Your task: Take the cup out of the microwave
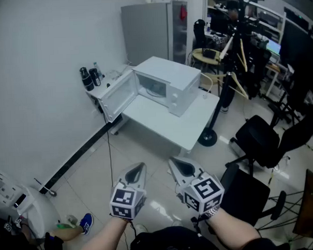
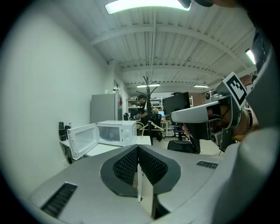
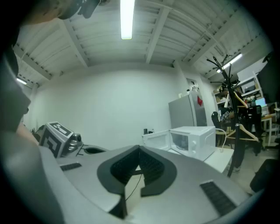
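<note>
A white boxy microwave oven [image 1: 179,85] stands on a white rectangular table [image 1: 196,121] against a pale wall, its hinged door [image 1: 118,94] swung wide open to the left. What sits in the cavity is too faint to tell. Dark bottles [image 1: 90,77] stand at the table's far left corner, and a tall grey metal refrigerator [image 1: 147,34] rises behind. A black coat stand [image 1: 229,85] with wooden hangers is just right of the table, with black office chairs [image 1: 258,138] nearer. Low in the frame, the grey left gripper [image 1: 139,169] and grey right gripper [image 1: 176,165] hang side by side over the tiled floor, both tapered to closed, empty tips, well short of the table.
</note>
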A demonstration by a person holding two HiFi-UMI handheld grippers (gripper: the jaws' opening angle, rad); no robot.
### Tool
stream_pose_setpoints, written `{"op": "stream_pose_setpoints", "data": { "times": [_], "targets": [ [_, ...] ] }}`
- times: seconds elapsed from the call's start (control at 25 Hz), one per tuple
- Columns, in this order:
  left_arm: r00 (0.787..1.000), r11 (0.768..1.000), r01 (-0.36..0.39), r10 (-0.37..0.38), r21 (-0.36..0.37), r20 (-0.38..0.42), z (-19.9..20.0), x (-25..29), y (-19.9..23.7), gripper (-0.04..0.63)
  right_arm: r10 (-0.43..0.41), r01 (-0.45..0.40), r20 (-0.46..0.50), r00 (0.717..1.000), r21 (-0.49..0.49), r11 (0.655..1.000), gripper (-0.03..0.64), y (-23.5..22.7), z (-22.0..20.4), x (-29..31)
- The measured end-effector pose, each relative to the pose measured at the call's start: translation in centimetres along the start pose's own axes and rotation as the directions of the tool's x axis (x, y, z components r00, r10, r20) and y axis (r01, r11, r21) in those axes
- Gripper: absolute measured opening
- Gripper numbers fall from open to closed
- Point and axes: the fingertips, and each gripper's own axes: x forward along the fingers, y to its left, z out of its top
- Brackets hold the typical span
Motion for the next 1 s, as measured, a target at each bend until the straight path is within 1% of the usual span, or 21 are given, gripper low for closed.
{"op": "stream_pose_setpoints", "data": {
  "times": [0.16,0.4,0.52,0.72,0.84,1.0],
  "targets": [
    [1.000,1.000,0.000,0.000,-0.005,0.018,0.7,0.2,1.2,0.000,-0.008,0.008,-0.008,1.000,-0.007,1.000,0.018,0.2,-0.2,0.6],
    [0.999,0.999,0.049,-0.049,-0.012,0.021,1.1,0.0,3.8,0.000,-0.063,0.063,0.001,0.998,0.015,0.998,0.018,1.1,0.2,2.9],
    [0.997,0.997,0.078,-0.078,0.002,0.027,1.6,0.0,5.3,0.000,-0.088,0.088,0.007,0.996,0.014,0.996,0.018,1.8,0.7,4.3],
    [0.994,0.995,0.101,-0.101,0.007,0.034,2.0,0.4,7.7,0.000,-0.111,0.111,0.004,0.994,0.009,0.994,0.018,2.9,0.6,6.5],
    [0.994,0.994,0.109,-0.109,0.000,0.029,2.1,1.2,8.9,0.000,-0.119,0.119,-0.008,0.993,0.016,0.993,0.018,2.7,0.5,8.0],
    [0.993,0.993,0.118,-0.118,-0.003,0.027,2.2,3.3,9.9,0.000,-0.118,0.118,-0.015,0.993,0.021,0.993,0.018,1.3,0.3,9.8]
  ]
}}
